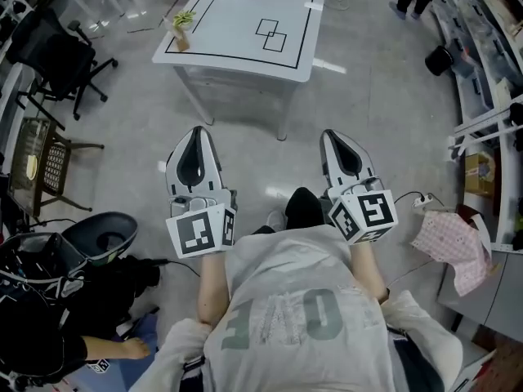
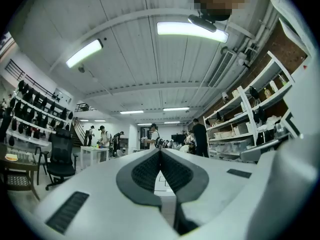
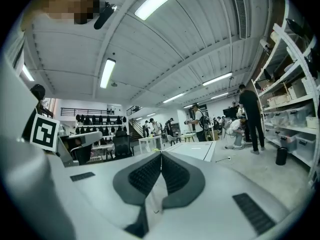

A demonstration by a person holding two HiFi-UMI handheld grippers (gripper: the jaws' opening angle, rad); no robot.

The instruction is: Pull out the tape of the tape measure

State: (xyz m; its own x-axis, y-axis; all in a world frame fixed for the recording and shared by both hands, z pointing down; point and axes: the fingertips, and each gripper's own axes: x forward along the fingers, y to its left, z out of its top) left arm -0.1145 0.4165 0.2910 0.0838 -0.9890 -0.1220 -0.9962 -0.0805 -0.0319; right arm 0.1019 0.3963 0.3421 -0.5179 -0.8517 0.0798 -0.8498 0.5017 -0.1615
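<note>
No tape measure shows in any view. In the head view my left gripper and right gripper are held side by side in front of the person's chest, above the floor, pointing toward a white table. Both have their jaws pressed together with nothing between them. The left gripper view looks along the shut left gripper into the room and up at the ceiling. In the right gripper view the right gripper is shut too, with the white table beyond its tips.
On the table stand a small potted plant and black marked squares. A black office chair and a wooden chair are at left. At right are shelves, a pink cloth and a black bin. People stand further off.
</note>
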